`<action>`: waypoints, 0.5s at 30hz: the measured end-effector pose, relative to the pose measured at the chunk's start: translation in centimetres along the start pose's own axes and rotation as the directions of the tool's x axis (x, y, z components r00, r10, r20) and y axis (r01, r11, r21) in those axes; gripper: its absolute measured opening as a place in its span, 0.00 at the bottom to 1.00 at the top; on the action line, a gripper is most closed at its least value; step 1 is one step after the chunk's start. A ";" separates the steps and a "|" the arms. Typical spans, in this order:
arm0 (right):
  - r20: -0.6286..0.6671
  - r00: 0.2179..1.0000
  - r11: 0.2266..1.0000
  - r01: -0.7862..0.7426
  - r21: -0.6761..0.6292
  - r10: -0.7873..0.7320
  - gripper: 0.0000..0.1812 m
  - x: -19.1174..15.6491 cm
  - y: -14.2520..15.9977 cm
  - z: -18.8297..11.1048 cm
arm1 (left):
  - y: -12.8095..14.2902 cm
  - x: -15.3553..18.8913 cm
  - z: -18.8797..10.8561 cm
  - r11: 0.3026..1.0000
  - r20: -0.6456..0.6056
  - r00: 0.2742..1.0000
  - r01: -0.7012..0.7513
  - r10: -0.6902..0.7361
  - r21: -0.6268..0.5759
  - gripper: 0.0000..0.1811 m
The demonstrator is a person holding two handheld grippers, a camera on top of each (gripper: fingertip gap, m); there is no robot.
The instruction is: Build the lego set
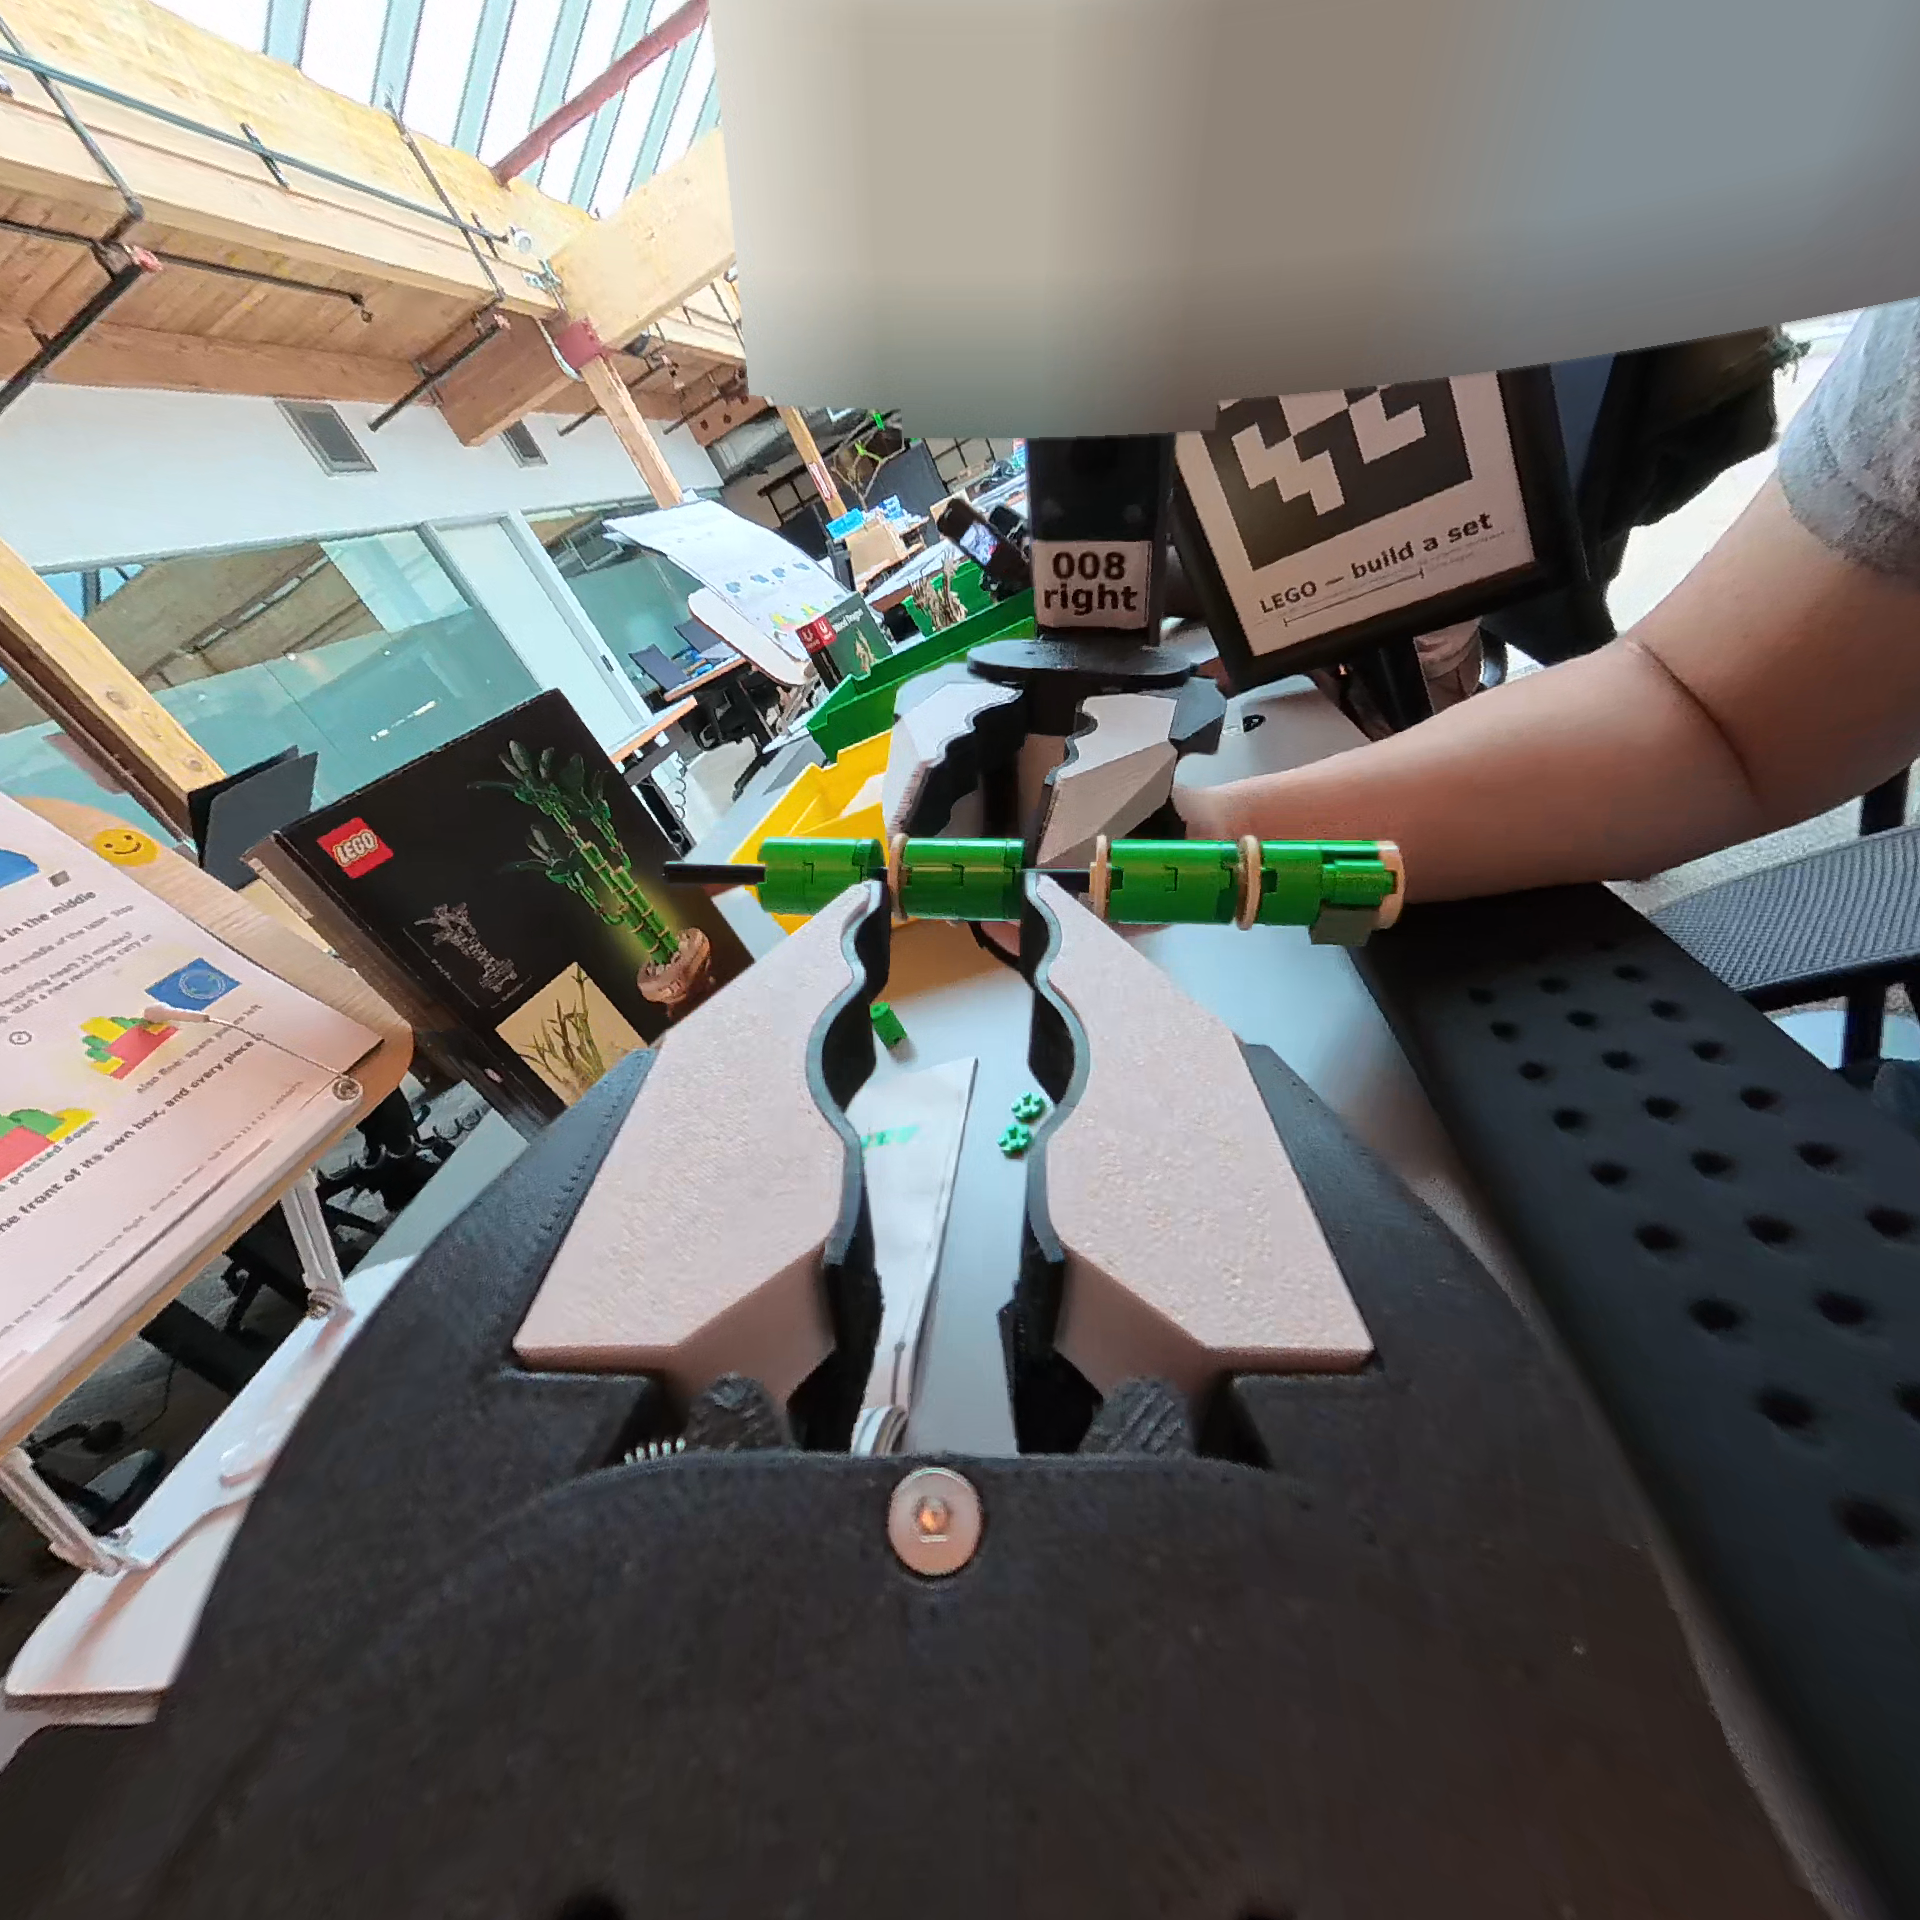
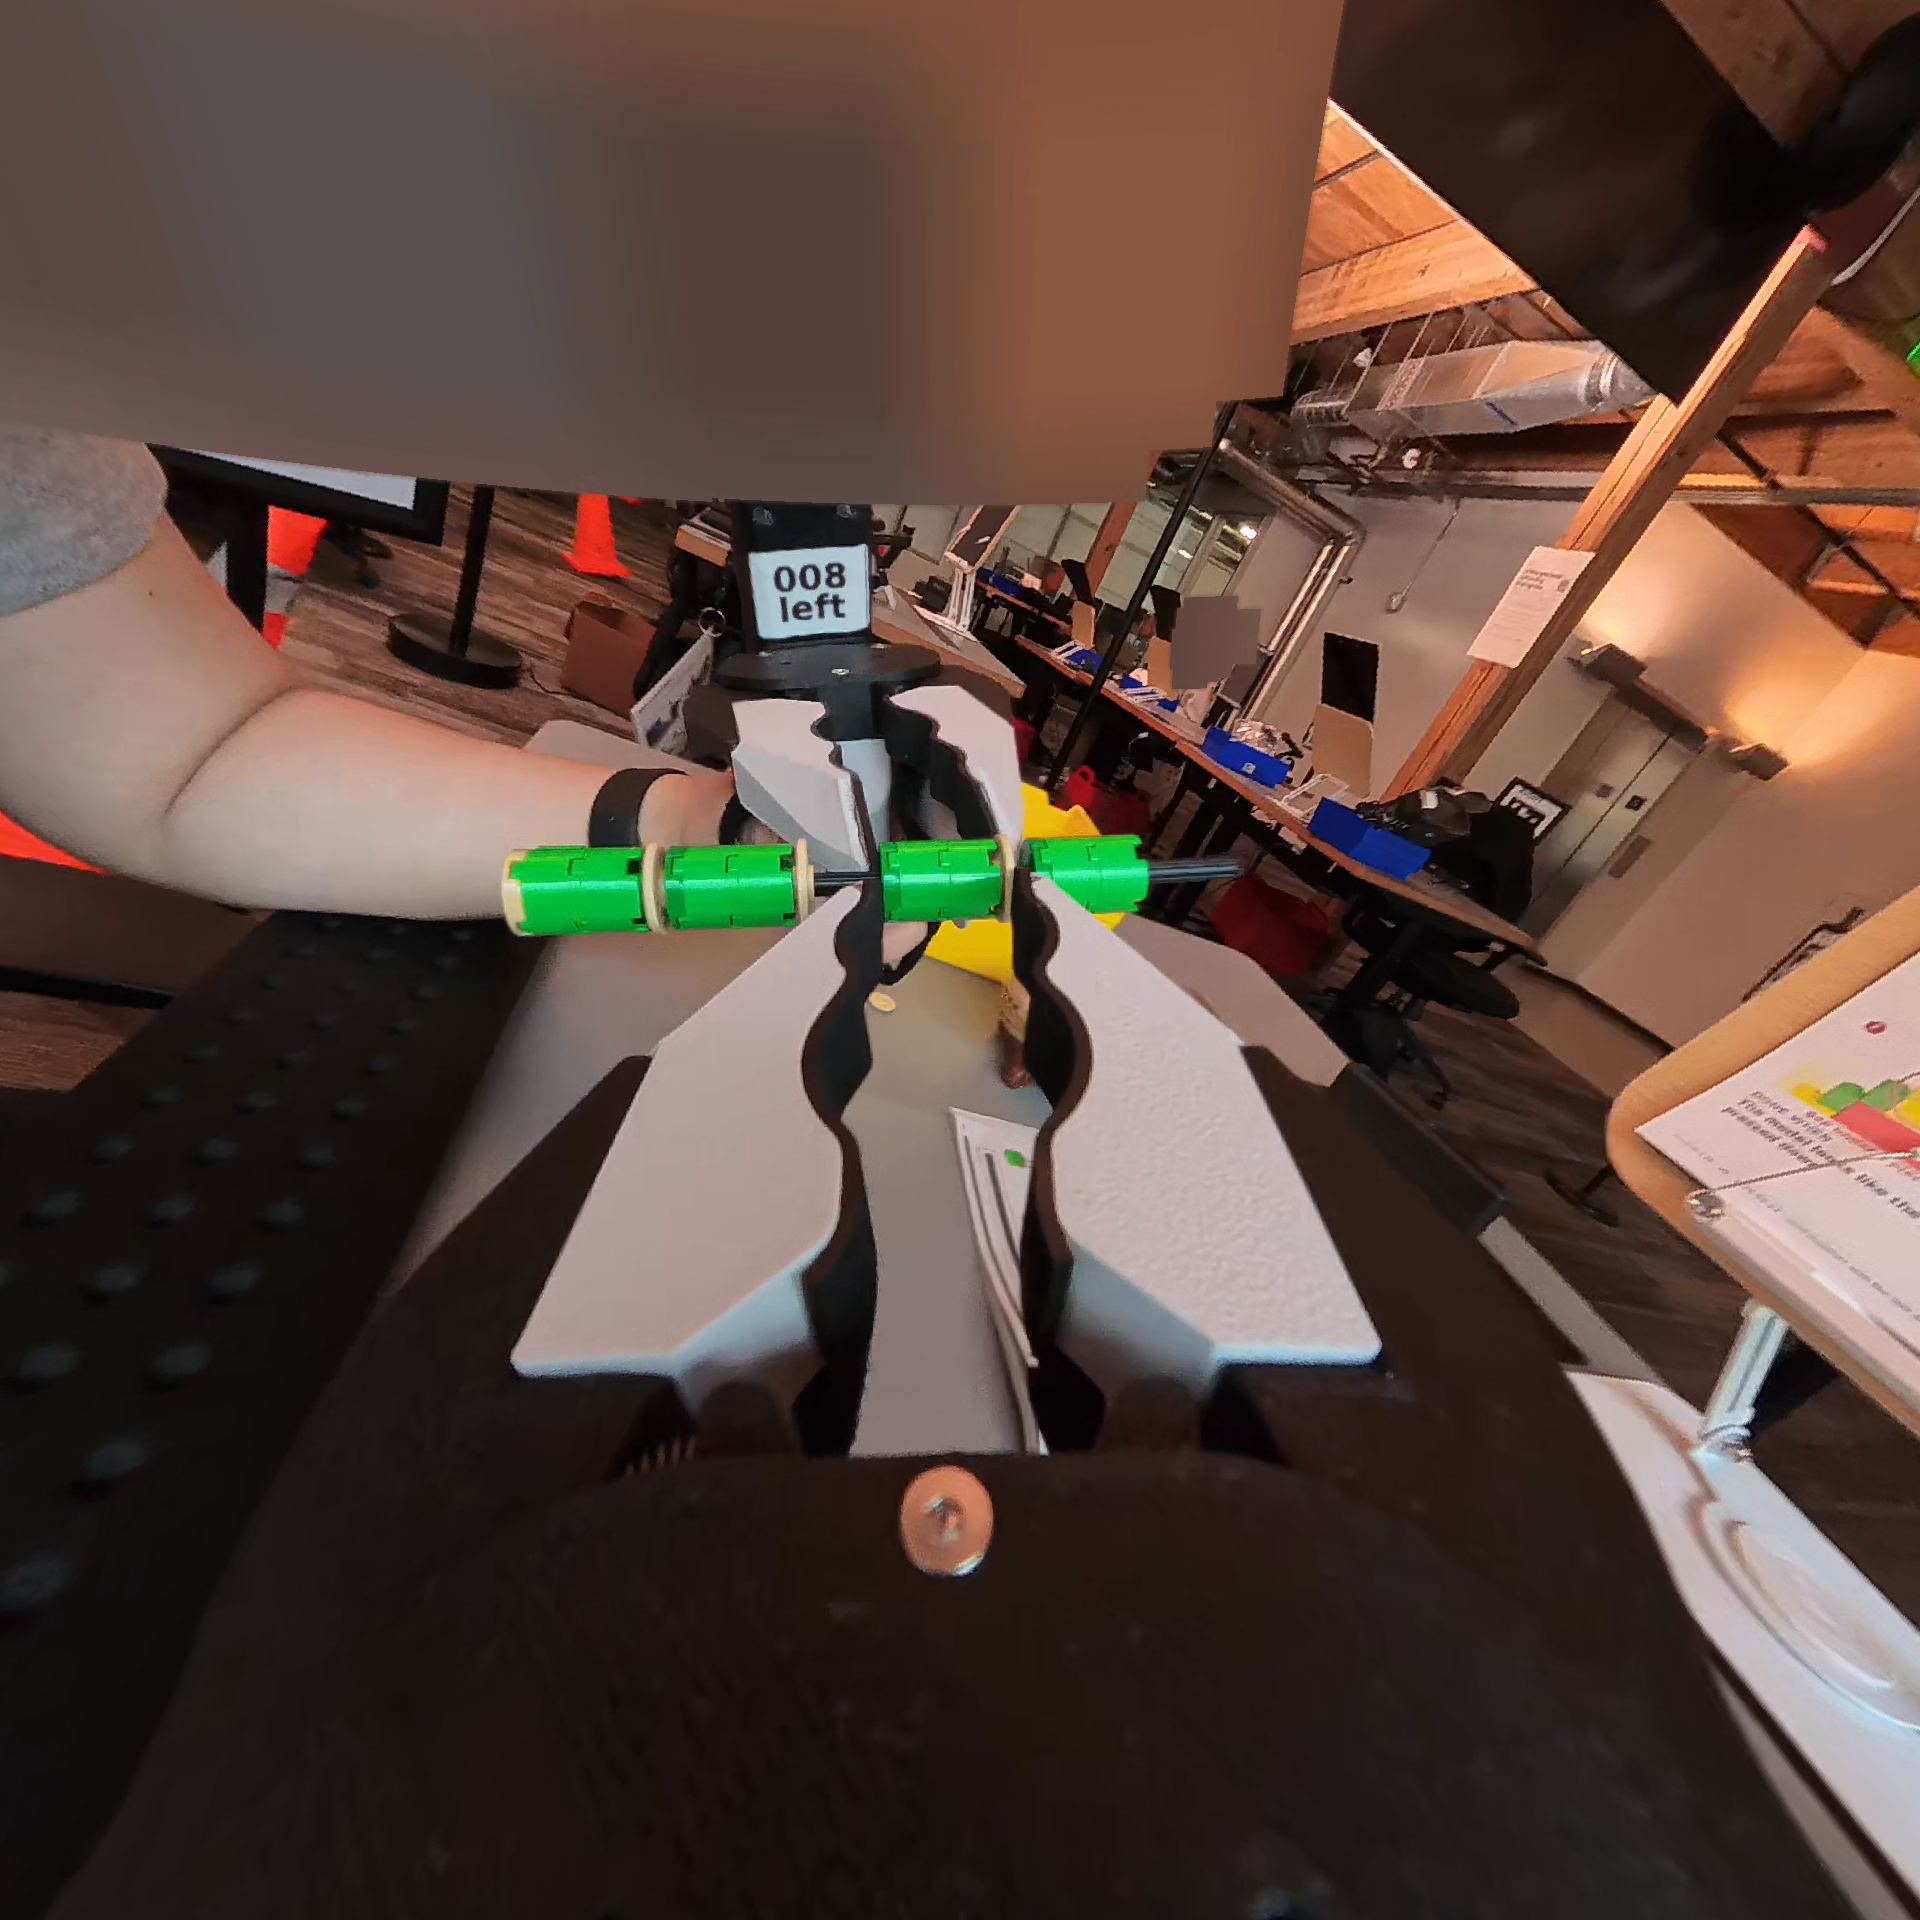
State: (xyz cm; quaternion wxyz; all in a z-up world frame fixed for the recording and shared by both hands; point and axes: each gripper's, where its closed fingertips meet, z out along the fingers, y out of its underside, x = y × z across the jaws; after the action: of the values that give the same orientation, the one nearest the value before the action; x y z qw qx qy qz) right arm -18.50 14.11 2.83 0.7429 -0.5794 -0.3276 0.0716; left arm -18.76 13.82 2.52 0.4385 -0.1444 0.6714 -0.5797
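Both grippers, left gripper [image 1: 951, 888] and right gripper [image 2: 940, 883], are clamping one green segmented brick stalk on a black axle [image 1: 1081, 881] above the grey table [image 1: 977, 1247], loose green pieces [image 1: 1021, 1120] and the dark set box [image 1: 499, 894] showing only leftward.

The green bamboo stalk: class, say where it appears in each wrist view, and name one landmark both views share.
Left wrist view: green bamboo stalk lies level across the centre, at the claw's tips.
Right wrist view: level across the centre, left of middle.
Shared landmark: the yellow bin behind it.
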 end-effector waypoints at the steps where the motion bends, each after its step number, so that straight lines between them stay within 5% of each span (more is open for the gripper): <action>1: 0.012 1.000 1.000 -0.027 0.005 0.027 0.13 0.1 0.1 0.0 | 0.1 -0.1 0.0 1.000 -0.002 1.000 0.016 -0.016 -0.002 0.12; 8: 0.075 0.928 0.923 -0.372 0.100 0.366 0.19 2.0 -0.1 -0.6 | 1.0 -1.9 -0.3 0.999 0.112 0.993 -0.025 0.030 -0.048 0.12; 12: 0.167 0.684 0.677 -0.729 0.102 0.710 0.25 3.7 0.7 -0.8 | 2.2 -4.1 -1.2 0.970 0.261 0.943 -0.161 0.206 -0.185 0.11; 15: 0.232 0.538 0.548 -0.836 0.022 0.811 0.32 2.9 1.9 0.1 | 2.4 -5.4 -1.9 0.953 0.340 0.901 -0.199 0.269 -0.226 0.11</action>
State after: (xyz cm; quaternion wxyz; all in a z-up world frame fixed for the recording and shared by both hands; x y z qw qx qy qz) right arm -15.83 16.21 2.28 0.6216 -0.6056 -0.0816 0.4901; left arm -16.32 19.56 2.53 0.6074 -0.2082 0.6413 -0.4200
